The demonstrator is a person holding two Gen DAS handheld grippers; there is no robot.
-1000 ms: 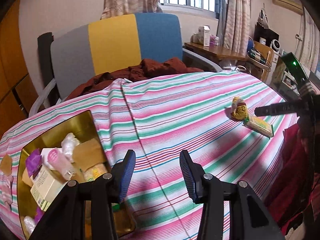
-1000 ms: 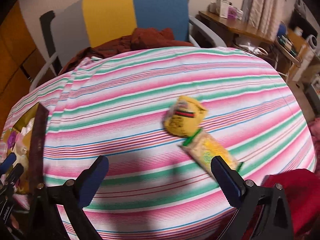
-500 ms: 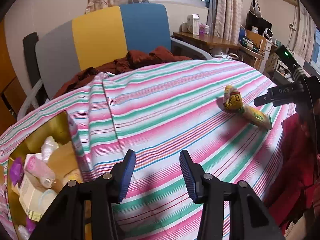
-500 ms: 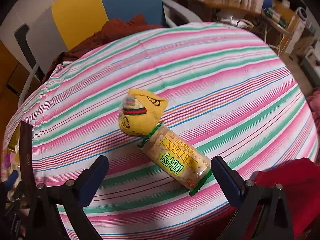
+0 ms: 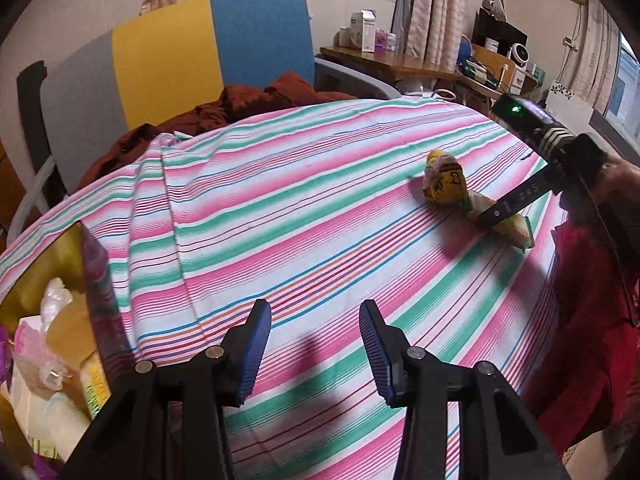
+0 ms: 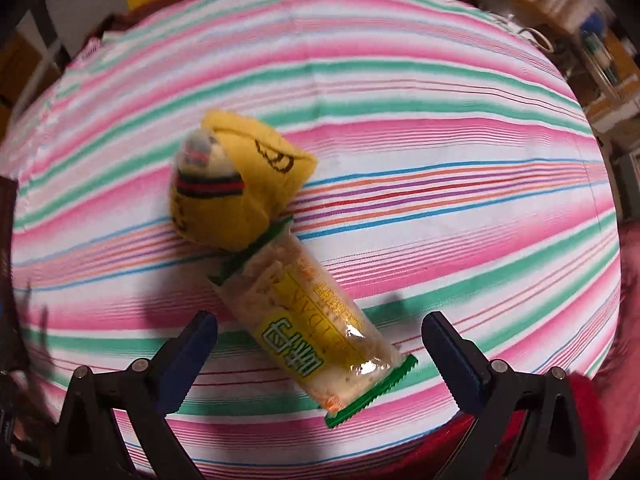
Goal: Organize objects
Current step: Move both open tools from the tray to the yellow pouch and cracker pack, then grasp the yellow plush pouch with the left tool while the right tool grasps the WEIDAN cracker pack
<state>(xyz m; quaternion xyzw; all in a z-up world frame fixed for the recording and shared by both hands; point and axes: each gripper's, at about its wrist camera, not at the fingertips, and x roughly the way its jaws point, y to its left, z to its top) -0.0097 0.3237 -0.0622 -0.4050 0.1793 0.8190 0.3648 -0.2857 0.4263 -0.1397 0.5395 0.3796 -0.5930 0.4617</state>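
A cracker pack (image 6: 316, 328) in clear wrap with green ends lies on the striped tablecloth (image 6: 440, 160). A yellow rolled sock bundle (image 6: 236, 196) touches its far end. My right gripper (image 6: 320, 344) is open, its jaws standing either side of the pack's near half, just above it. In the left wrist view the pack (image 5: 514, 226) and the sock bundle (image 5: 444, 178) lie at the right, with the right gripper (image 5: 492, 214) over the pack. My left gripper (image 5: 314, 348) is open and empty over the cloth near the gold box (image 5: 44, 256).
The gold box at the left holds several small packets and boxes (image 5: 36, 360). A grey, yellow and blue chair (image 5: 180, 56) with a dark red cloth (image 5: 248, 100) stands behind the table. A red garment (image 5: 592, 340) hangs at the table's right edge.
My right gripper has moved forward and down, so the cracker pack now lies between its open jaws. My left gripper has swung right, away from the gold box.
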